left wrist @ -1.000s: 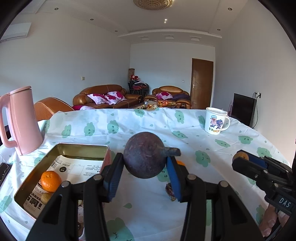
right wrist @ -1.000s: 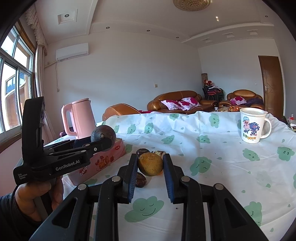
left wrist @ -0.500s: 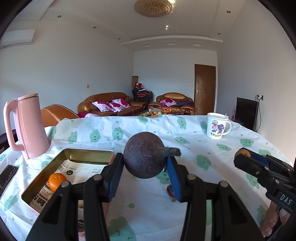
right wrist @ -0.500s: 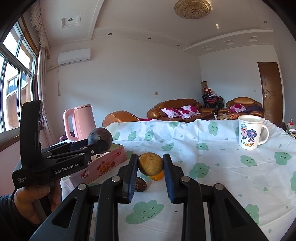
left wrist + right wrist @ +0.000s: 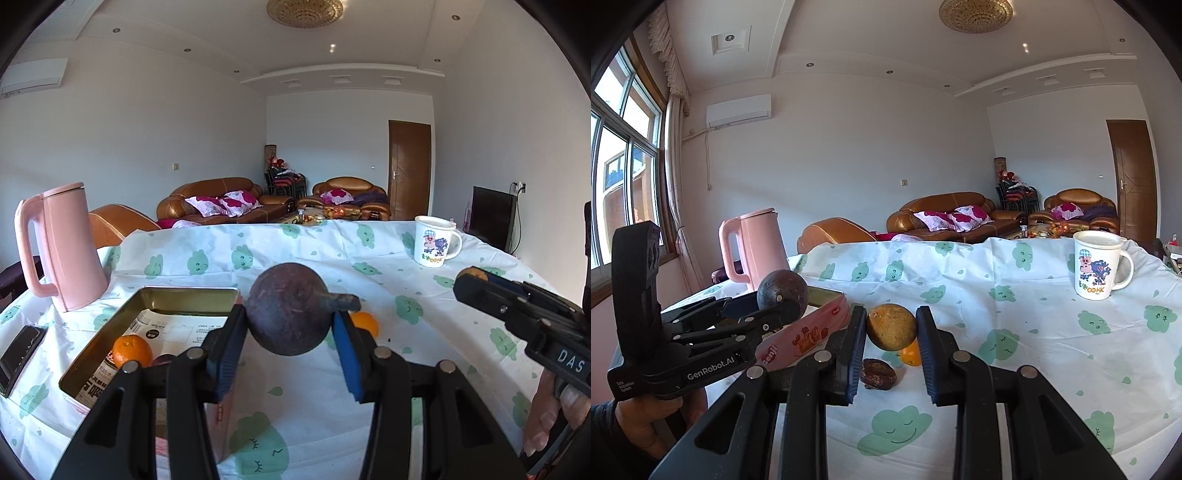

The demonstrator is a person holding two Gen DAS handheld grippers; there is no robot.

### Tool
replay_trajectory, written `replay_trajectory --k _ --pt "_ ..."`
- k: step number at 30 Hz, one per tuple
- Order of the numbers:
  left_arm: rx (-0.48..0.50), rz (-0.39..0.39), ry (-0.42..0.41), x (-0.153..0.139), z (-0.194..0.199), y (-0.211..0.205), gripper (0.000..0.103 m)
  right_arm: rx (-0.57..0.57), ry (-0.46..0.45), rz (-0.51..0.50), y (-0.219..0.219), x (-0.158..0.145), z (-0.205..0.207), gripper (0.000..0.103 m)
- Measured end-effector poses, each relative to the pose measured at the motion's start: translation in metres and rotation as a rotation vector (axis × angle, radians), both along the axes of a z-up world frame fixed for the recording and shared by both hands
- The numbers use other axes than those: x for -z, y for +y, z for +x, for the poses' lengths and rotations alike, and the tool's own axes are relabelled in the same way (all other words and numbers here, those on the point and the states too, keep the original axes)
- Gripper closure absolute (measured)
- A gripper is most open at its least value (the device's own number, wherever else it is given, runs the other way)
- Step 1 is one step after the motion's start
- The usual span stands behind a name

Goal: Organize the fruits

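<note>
Dark purple fruit pinched by left fingers, stem pointing right; right fingers pinching a brown fruit.

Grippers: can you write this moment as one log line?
left gripper: holding dark fruit | right gripper: holding yellow-brown fruit | tin: has orange

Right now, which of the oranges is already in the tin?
The orange at the tin's near left corner, on the printed paper. The other orange lies on the tablecloth, beyond the left gripper.
</note>
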State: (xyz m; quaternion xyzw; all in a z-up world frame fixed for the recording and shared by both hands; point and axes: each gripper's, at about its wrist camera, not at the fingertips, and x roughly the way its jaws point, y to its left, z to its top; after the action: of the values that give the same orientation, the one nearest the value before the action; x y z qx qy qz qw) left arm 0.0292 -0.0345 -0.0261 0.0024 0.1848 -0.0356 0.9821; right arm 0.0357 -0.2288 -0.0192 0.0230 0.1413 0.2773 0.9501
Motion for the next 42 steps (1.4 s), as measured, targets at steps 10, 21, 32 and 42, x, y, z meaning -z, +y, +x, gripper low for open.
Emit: replay_trajectory --k 10,21,32,42 --pt "-0.154 -0.048 0.052 -0.001 0.001 0.074 0.054 -0.132 0.029 -0.053 0.064 -0.018 0.012 0.074" --pt "-0.27 -0.085 0.124 0.01 0.005 0.137 0.054 -0.243 0.063 -0.134 0.134 -0.011 0.024 0.074" --pt "-0.268 -0.085 0.191 0.022 0.012 0.153 0.054 -0.312 0.125 -0.229 0.187 0.014 0.034 0.074" --pt "-0.257 -0.049 0.235 0.03 0.017 0.151 0.054 -0.346 0.219 -0.327 0.209 0.034 0.042 0.073"
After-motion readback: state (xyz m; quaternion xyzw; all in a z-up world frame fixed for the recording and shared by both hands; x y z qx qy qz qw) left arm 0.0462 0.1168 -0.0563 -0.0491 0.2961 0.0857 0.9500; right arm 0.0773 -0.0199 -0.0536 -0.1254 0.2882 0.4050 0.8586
